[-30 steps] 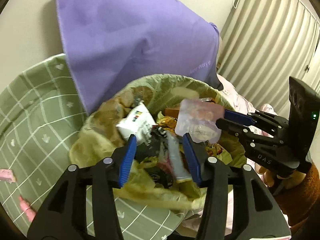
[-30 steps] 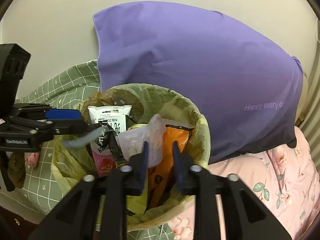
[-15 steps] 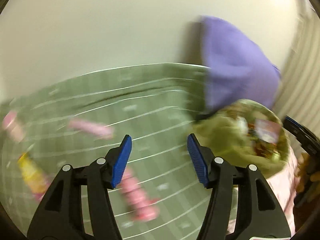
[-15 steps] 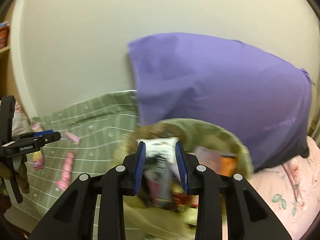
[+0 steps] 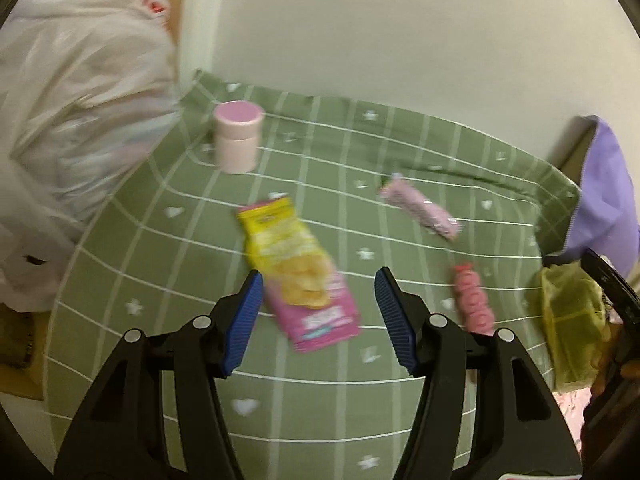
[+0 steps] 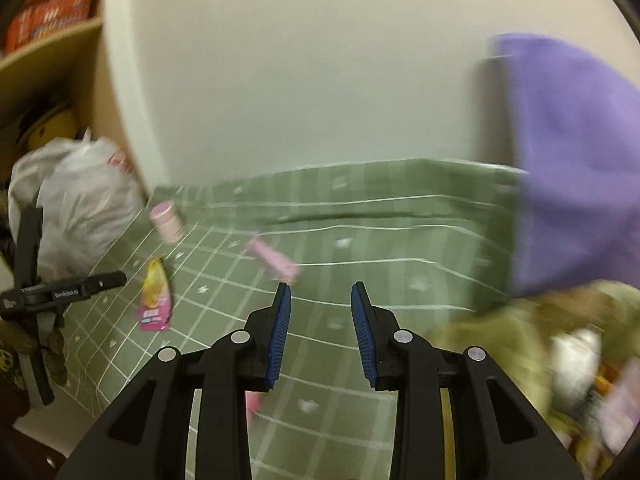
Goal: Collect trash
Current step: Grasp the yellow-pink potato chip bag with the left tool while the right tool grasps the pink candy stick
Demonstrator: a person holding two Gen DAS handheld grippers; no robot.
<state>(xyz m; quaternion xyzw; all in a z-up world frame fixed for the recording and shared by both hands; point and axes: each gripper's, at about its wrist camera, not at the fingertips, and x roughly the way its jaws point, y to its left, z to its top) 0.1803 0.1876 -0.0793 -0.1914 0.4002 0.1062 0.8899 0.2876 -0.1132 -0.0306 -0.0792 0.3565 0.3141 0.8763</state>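
Note:
My left gripper (image 5: 318, 316) is open and empty, hovering over a yellow and pink snack bag (image 5: 298, 276) lying flat on the green checked cloth (image 5: 344, 396). A pale pink wrapper (image 5: 420, 210) and a darker pink wrapper (image 5: 472, 300) lie to its right. My right gripper (image 6: 320, 334) is open and empty above the cloth (image 6: 400, 280). It sees the snack bag (image 6: 155, 296), the pale pink wrapper (image 6: 272, 258) and the left gripper (image 6: 64, 292) at far left. The trash bin with a yellow-green liner (image 6: 520, 344) is at the lower right, full of wrappers; it also shows in the left wrist view (image 5: 572, 320).
A pink lidded cup (image 5: 237, 136) stands at the cloth's far left corner. A white plastic bag (image 5: 72, 120) bulges on the left. A purple pillow (image 6: 576, 160) leans on the wall at right. A shelf (image 6: 52, 40) is at upper left.
Both grippers have swung left, away from the bin and out over the cloth. The right gripper let go of its clear wrapper and opened. The left gripper is empty too.

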